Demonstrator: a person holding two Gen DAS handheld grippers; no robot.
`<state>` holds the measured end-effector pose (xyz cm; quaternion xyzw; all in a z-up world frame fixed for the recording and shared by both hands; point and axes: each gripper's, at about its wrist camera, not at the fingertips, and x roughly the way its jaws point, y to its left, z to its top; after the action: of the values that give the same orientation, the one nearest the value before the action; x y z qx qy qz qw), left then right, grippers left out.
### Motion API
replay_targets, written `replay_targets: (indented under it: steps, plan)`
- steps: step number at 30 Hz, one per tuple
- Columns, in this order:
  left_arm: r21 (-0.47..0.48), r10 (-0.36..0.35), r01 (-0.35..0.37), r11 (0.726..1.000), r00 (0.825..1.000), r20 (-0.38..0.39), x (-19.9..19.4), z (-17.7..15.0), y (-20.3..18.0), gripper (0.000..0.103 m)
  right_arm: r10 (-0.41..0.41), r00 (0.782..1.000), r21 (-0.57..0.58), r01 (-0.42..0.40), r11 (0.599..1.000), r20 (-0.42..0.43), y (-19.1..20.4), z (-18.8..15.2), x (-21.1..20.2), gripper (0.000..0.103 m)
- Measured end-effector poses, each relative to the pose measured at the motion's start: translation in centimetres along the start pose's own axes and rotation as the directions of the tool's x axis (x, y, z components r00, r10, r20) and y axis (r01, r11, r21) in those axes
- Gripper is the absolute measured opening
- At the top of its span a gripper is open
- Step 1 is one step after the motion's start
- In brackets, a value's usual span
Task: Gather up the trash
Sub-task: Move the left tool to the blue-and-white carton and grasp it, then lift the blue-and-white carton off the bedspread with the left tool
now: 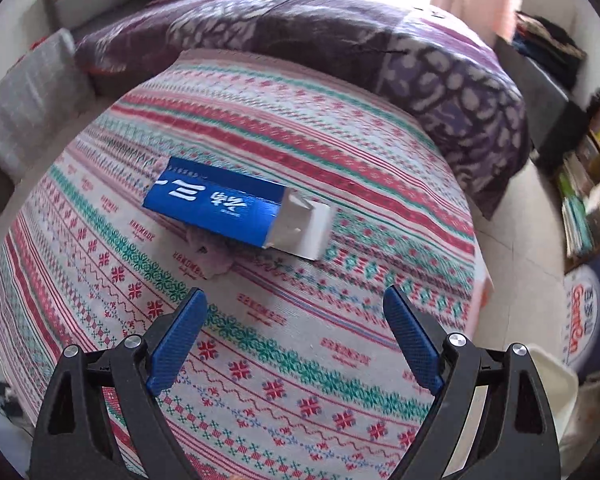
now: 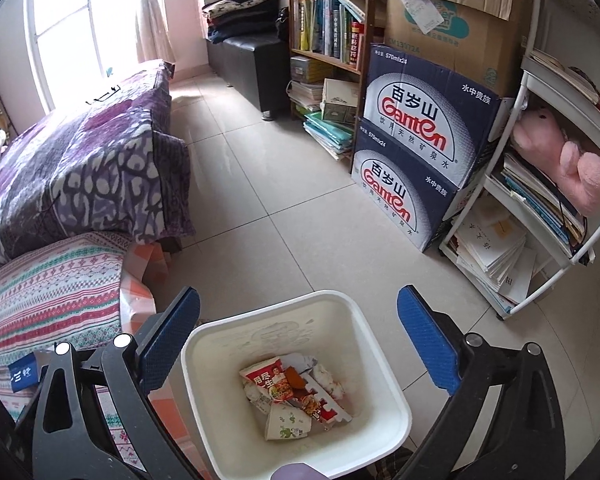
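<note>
A blue carton (image 1: 220, 206) with white characters and an open white end lies on the patterned bedsheet (image 1: 300, 340), resting partly on a crumpled tissue (image 1: 216, 258). My left gripper (image 1: 294, 300) is open and empty, a little short of the carton. A white trash bin (image 2: 380, 356) stands on the floor beside the bed and holds a red snack wrapper (image 2: 270, 384), a paper cup (image 2: 286, 424) and tissue. My right gripper (image 2: 298, 300) is open and empty above the bin. The blue carton also shows at the left edge of the right wrist view (image 2: 24, 374).
A purple quilt (image 1: 400, 56) is heaped at the far side of the bed. Two stacked Ganten water boxes (image 2: 416, 152), a bookshelf (image 2: 328, 20) and a white rack (image 2: 540, 208) with papers line the tiled floor (image 2: 268, 200). The bin's rim (image 1: 556, 368) is at the bed's right edge.
</note>
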<state>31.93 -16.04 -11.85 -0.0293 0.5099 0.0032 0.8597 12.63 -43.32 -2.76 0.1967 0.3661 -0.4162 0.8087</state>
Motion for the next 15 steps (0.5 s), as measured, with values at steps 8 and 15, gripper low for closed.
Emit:
replay_targets:
  steps: [8,15]
  plan:
    - [-0.308,0.036,-0.081,0.948,0.988,-0.149,5.3,5.6,3.8,0.087,0.072,0.996,0.043,-0.07,0.997,-0.044,1.1,0.9,0.4,0.095]
    - [-0.3,0.066,-0.109,0.948,0.987,-0.148,6.2,6.4,3.8,0.073,0.087,0.995,0.06,-0.084,0.995,-0.058,1.4,1.3,0.8,0.095]
